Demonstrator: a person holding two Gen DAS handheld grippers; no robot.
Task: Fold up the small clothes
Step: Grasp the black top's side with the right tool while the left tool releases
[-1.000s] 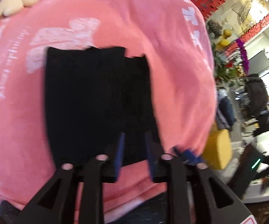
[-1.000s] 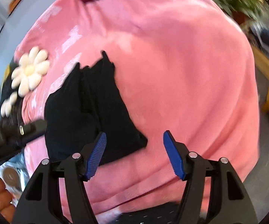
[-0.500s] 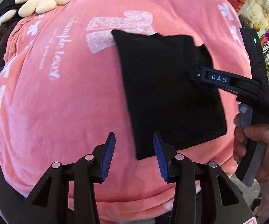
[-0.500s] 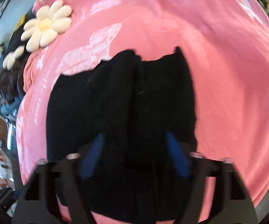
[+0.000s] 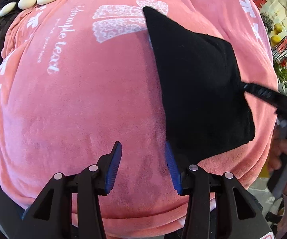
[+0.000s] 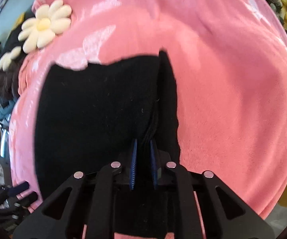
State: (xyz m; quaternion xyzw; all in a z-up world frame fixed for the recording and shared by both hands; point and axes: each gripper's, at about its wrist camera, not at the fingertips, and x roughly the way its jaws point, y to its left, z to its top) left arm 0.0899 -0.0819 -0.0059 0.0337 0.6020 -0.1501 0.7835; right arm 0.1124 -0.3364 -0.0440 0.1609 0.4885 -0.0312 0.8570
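My right tongs (image 6: 143,155) clamp black garment (image 6: 95,107) edge; left tongs (image 5: 143,165) half-open, empty, garment just right of them. Risk: thin pinch slips, fold collapses on pink blanket (image 5: 79,107).

One small black knitted garment (image 5: 199,91) lay on one pink plush blanket (image 5: 83,109) printed with white lettering. Two cream daisy-shaped plush cushions sat at the blanket's far corner, one large (image 6: 44,24) and one smaller (image 6: 9,57). Two black handheld grippers with blue ribbed pads were there, the left gripper (image 5: 143,167) and the right gripper (image 6: 143,163).
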